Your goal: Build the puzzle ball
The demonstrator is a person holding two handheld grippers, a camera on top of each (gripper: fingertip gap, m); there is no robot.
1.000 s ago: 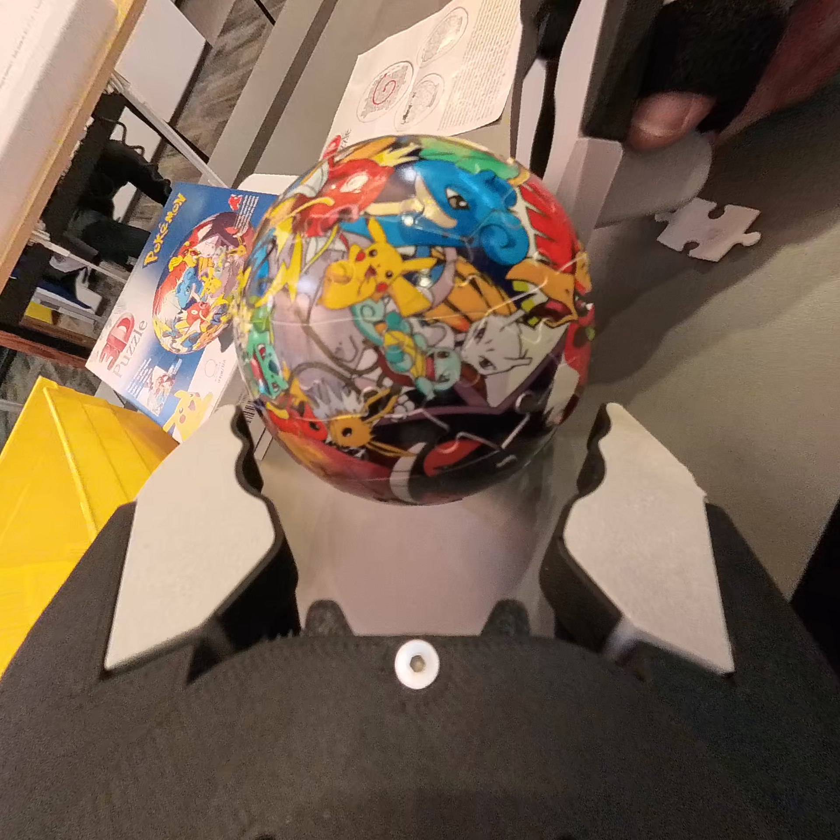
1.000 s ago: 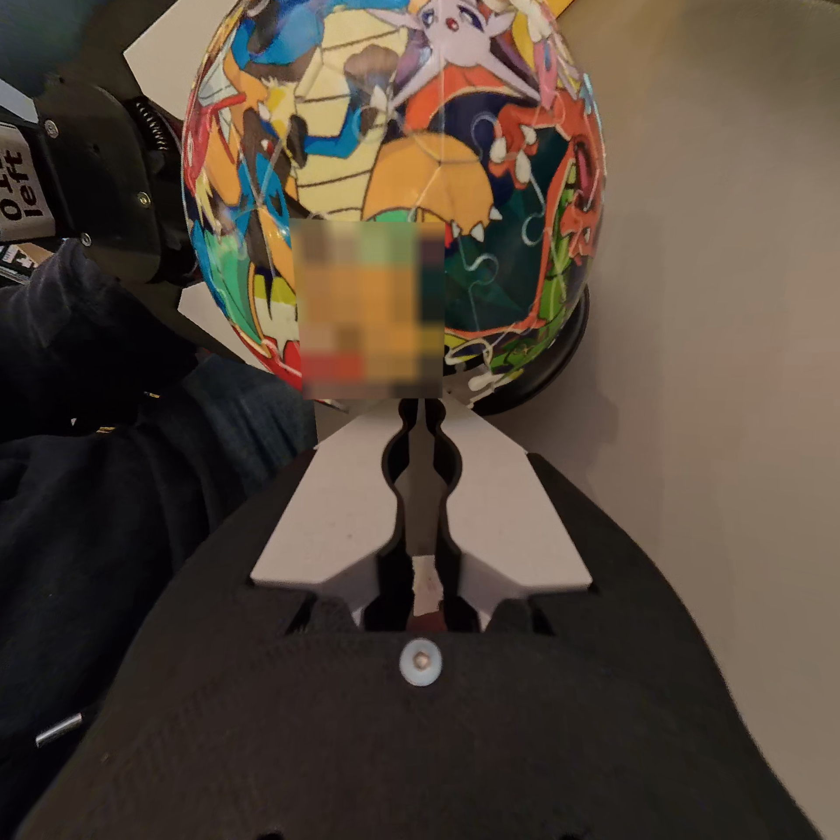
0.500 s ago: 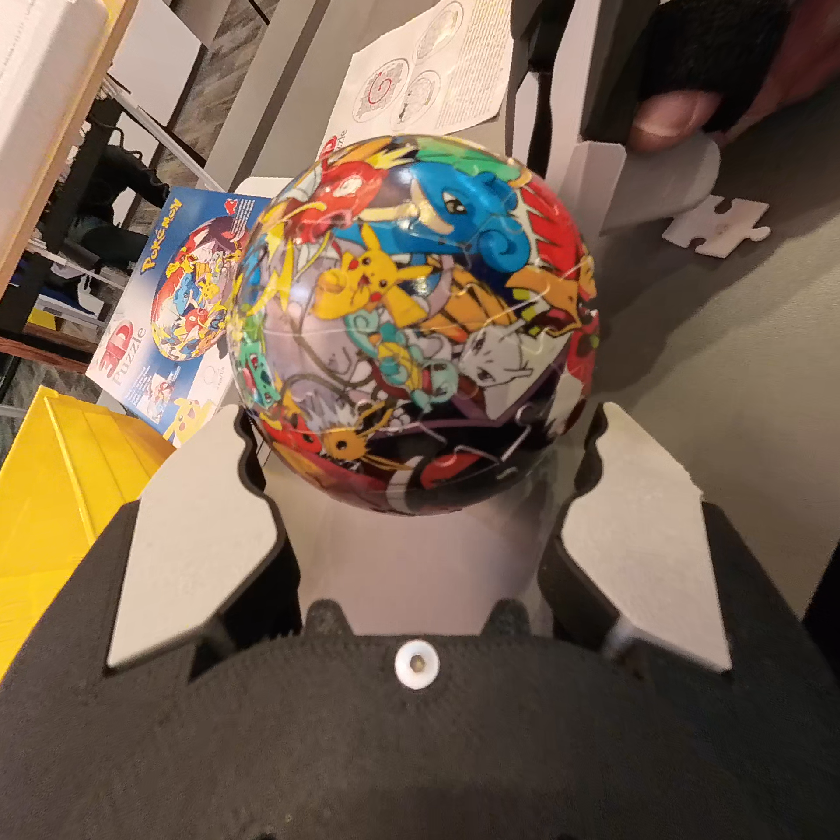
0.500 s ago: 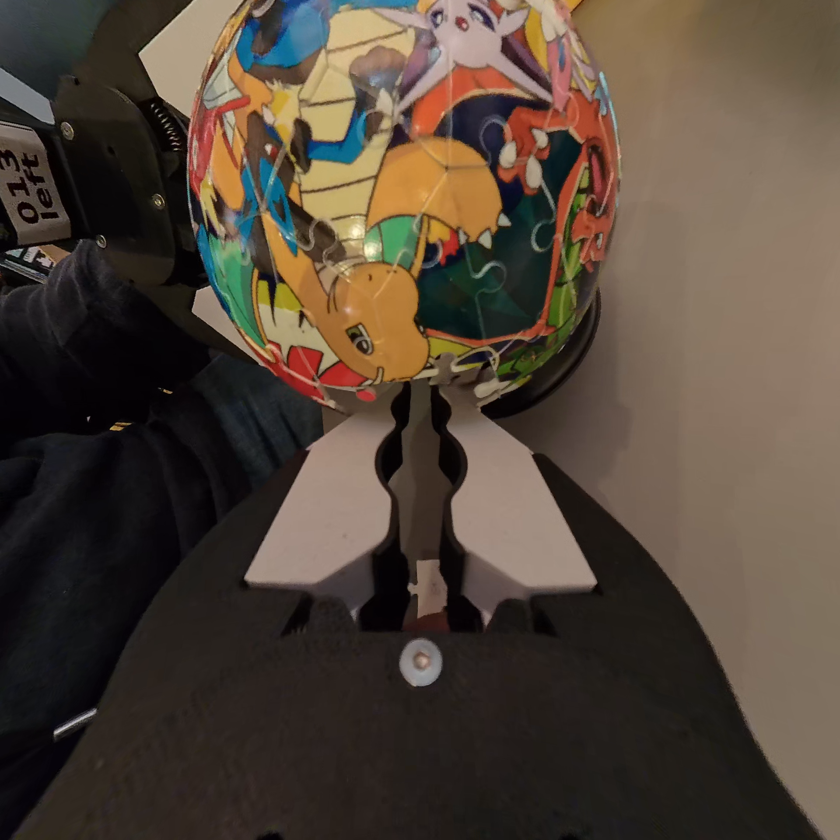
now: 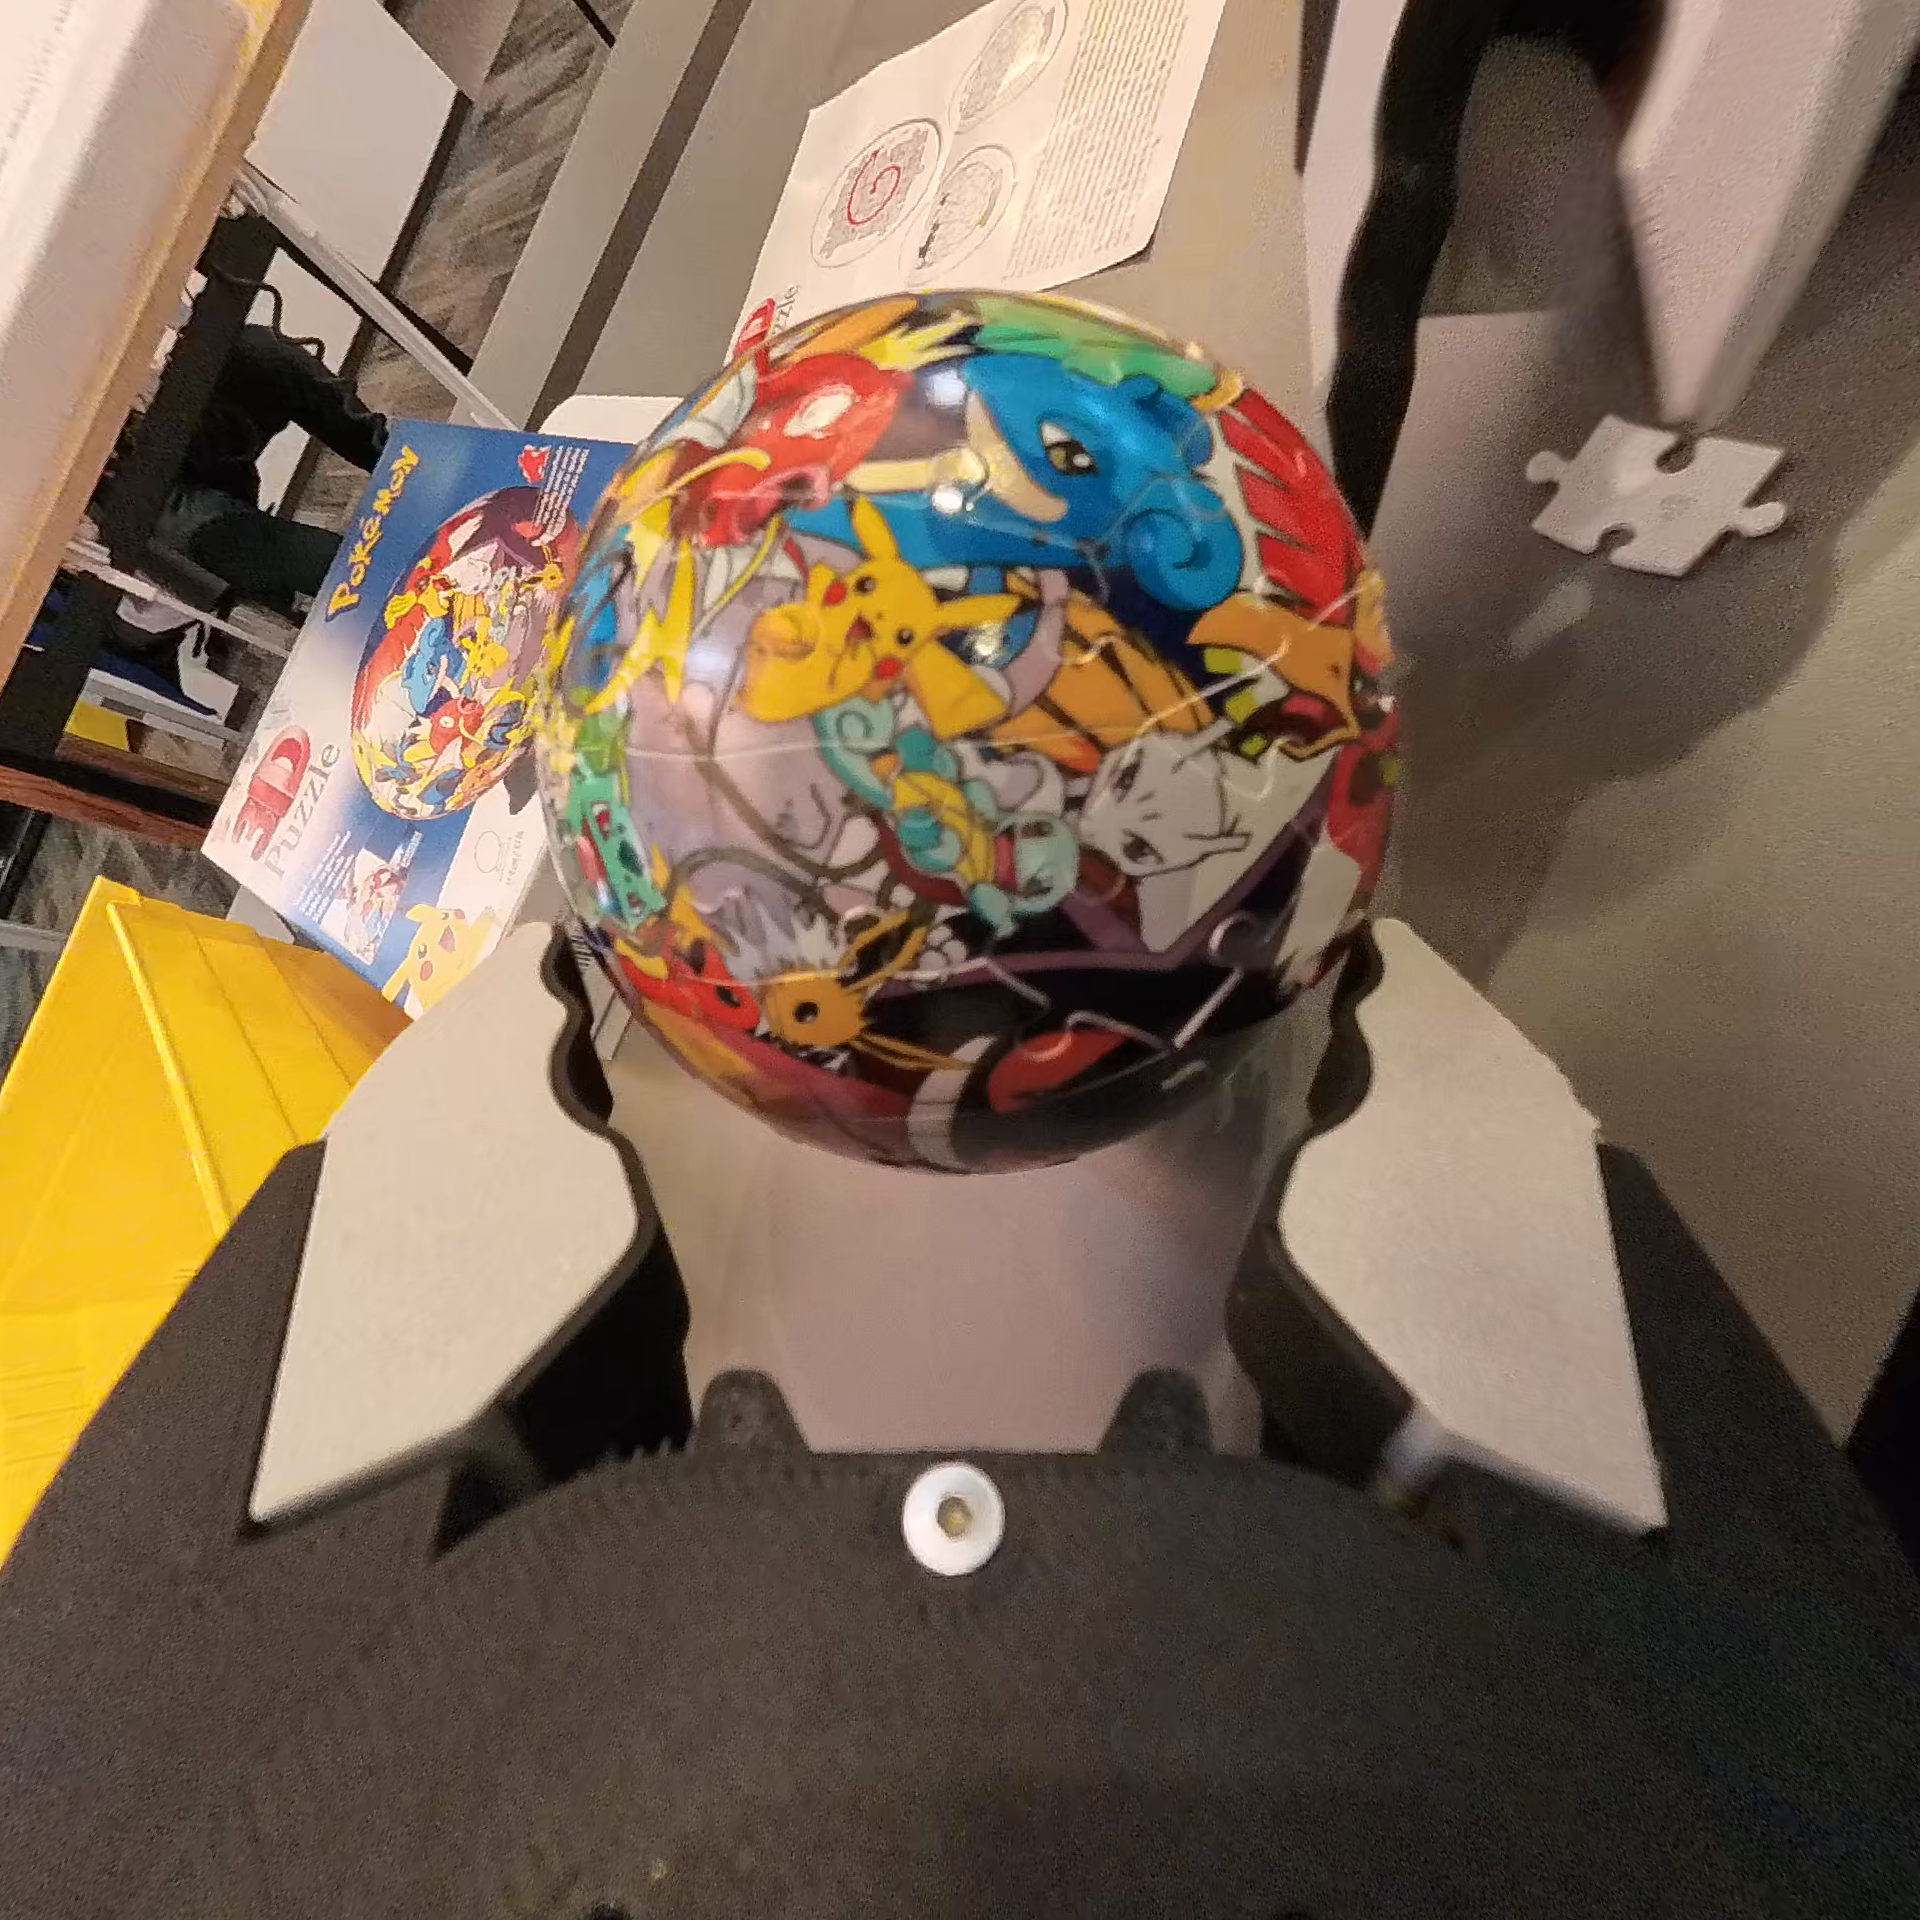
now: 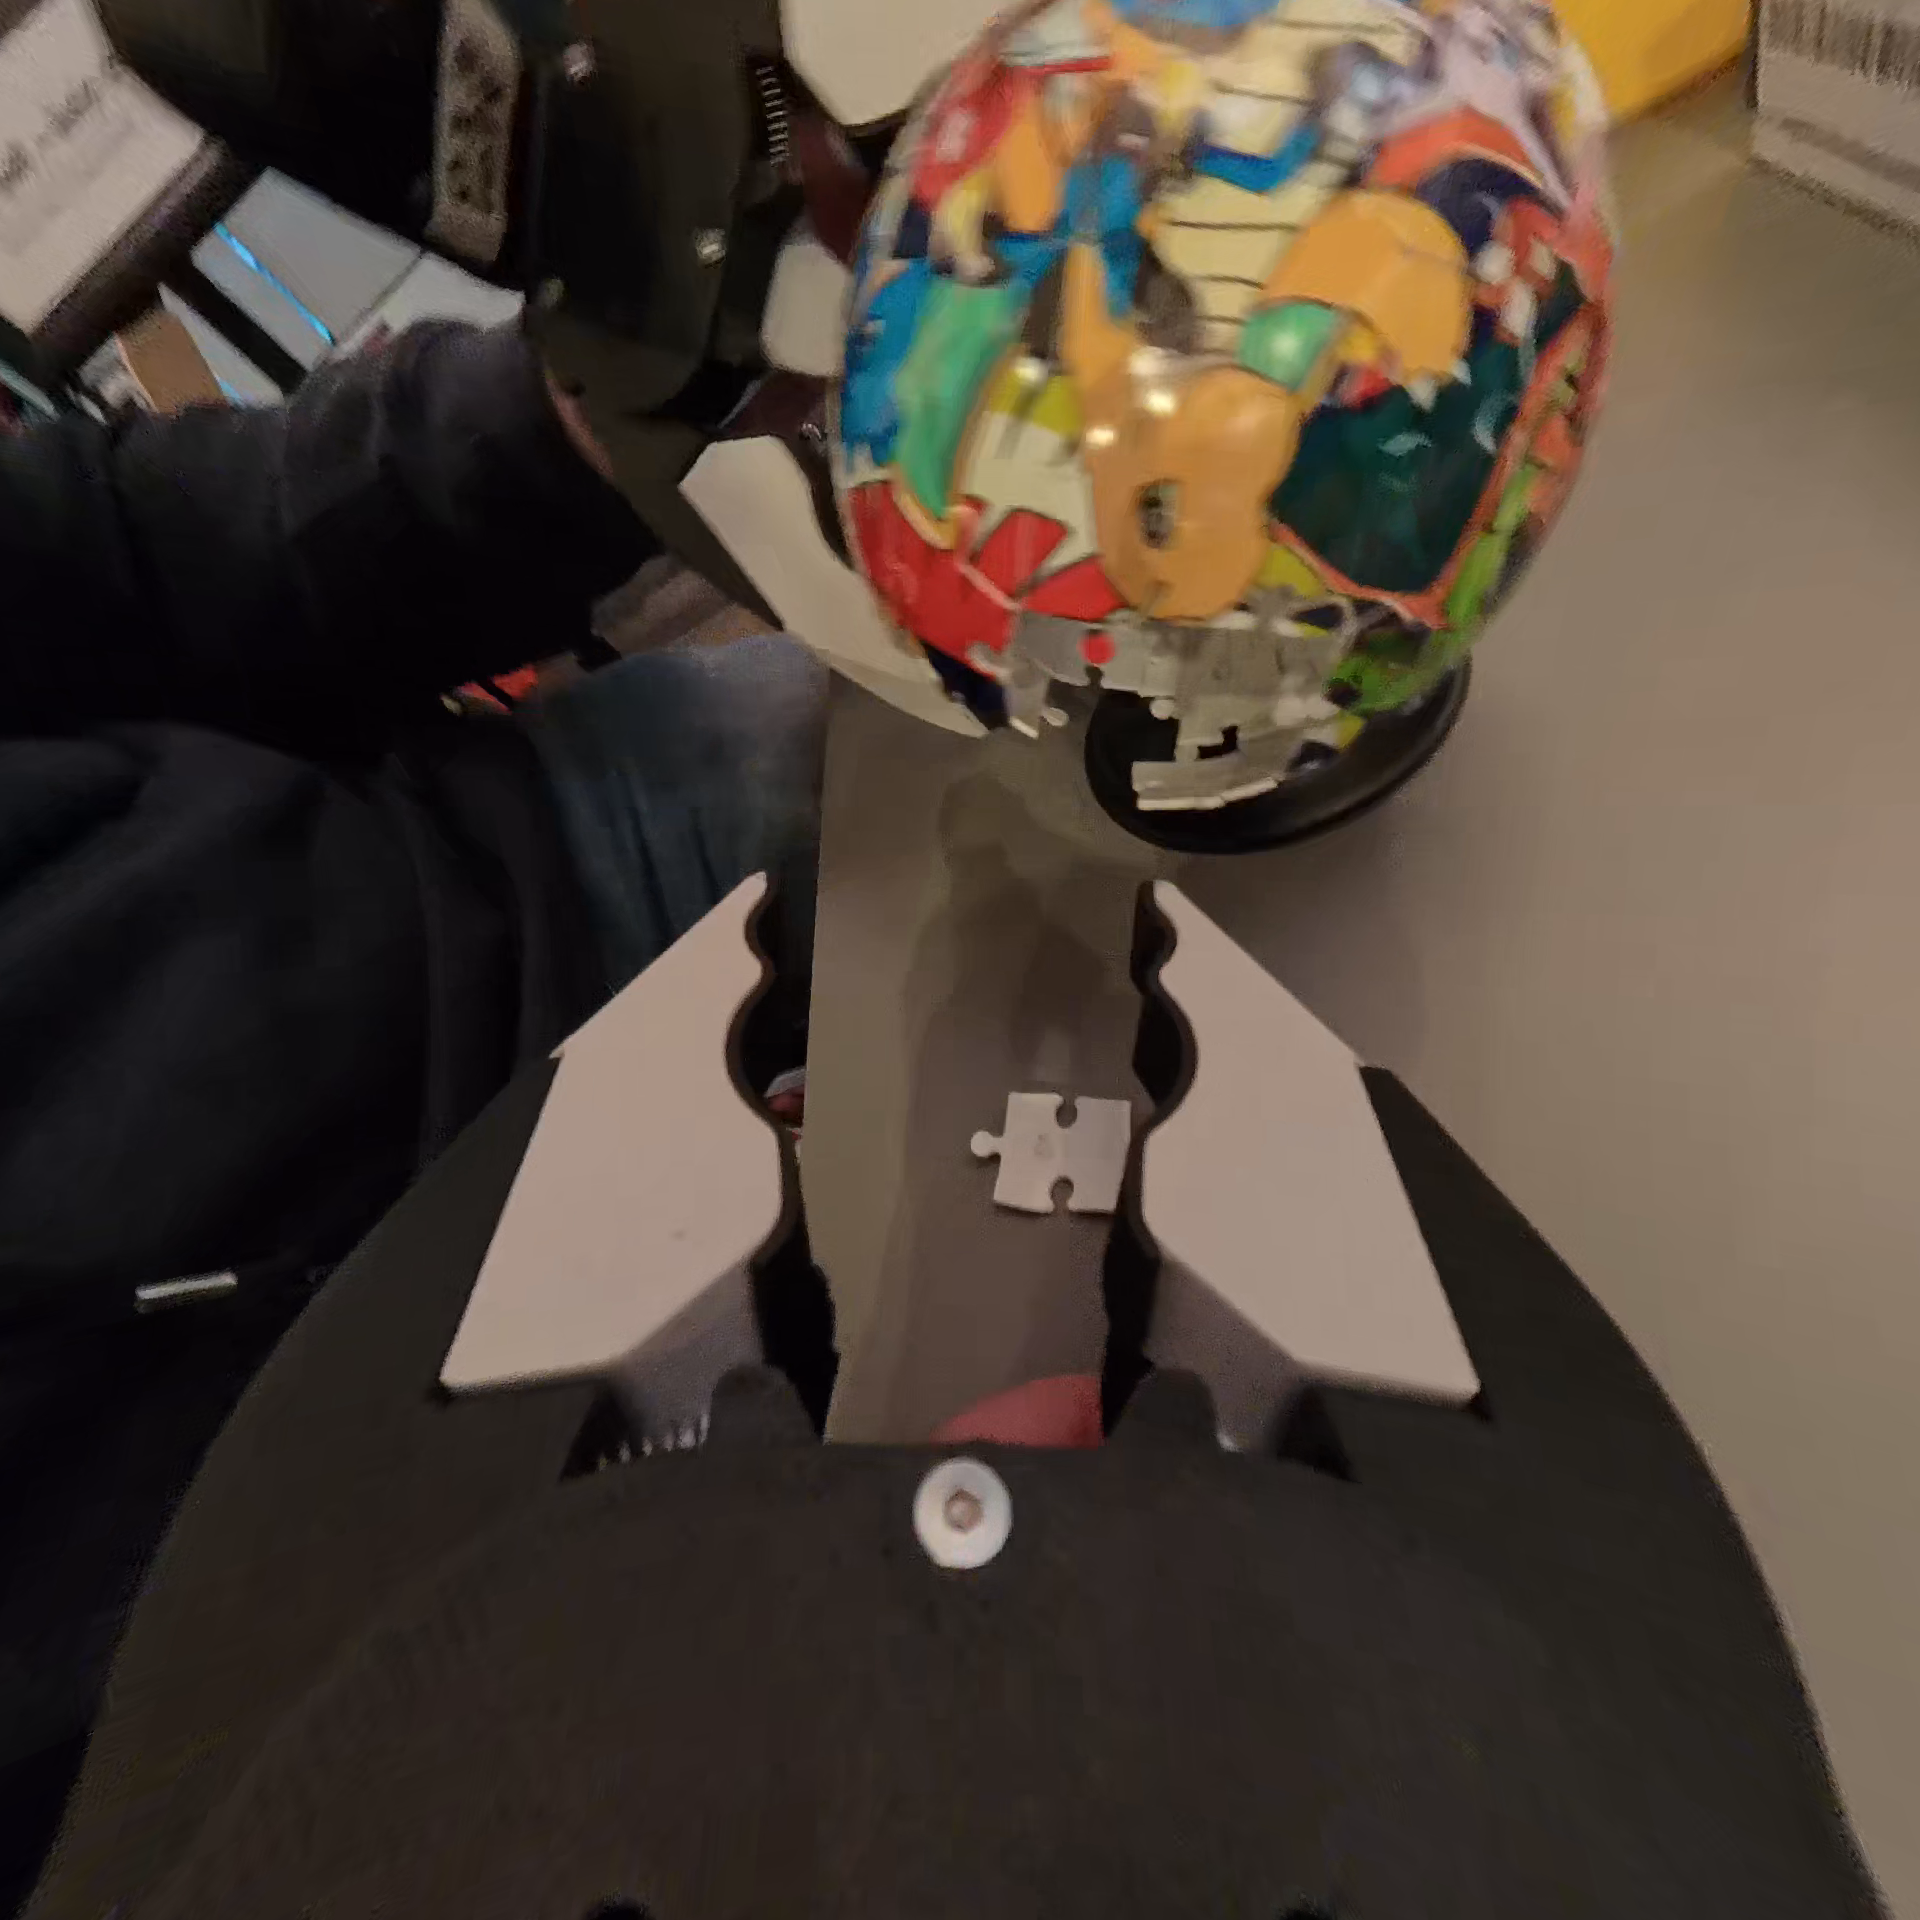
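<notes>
The ball (image 5: 971, 727) sits between the fingertips of the left gripper (image 5: 961, 997), which is spread wide with its tips at the ball's lower flanks; whether they press it or only flank it is hard to tell. Seen from the right side, the ball leans on a black ring stand (image 6: 1288, 769) on the counter (image 6: 1662, 935), and a ragged gap with white piece edges shows at its underside, nearest the right gripper.

The right gripper (image 6: 961, 997) is spread and empty. A loose white piece (image 6: 1055, 1153) lies face down on the counter between its fingers, closer to the right one and well back from the tips. The same piece (image 5: 1657, 504) shows in the left view, ahead and to the right.

The step in hand looks like picking up this piece for the gap. To do it well, the right gripper should bring its tips back over the piece, lower them to the counter and close on its straight edges rather than its tabs, since a flat piece slips easily. The left gripper should steady the ball with the gap turned toward the right gripper, without squeezing hard enough to pop joints.

Beyond the ball lie a box (image 5: 416, 717) to the left and a leaflet (image 5: 997, 145) ahead.
</notes>
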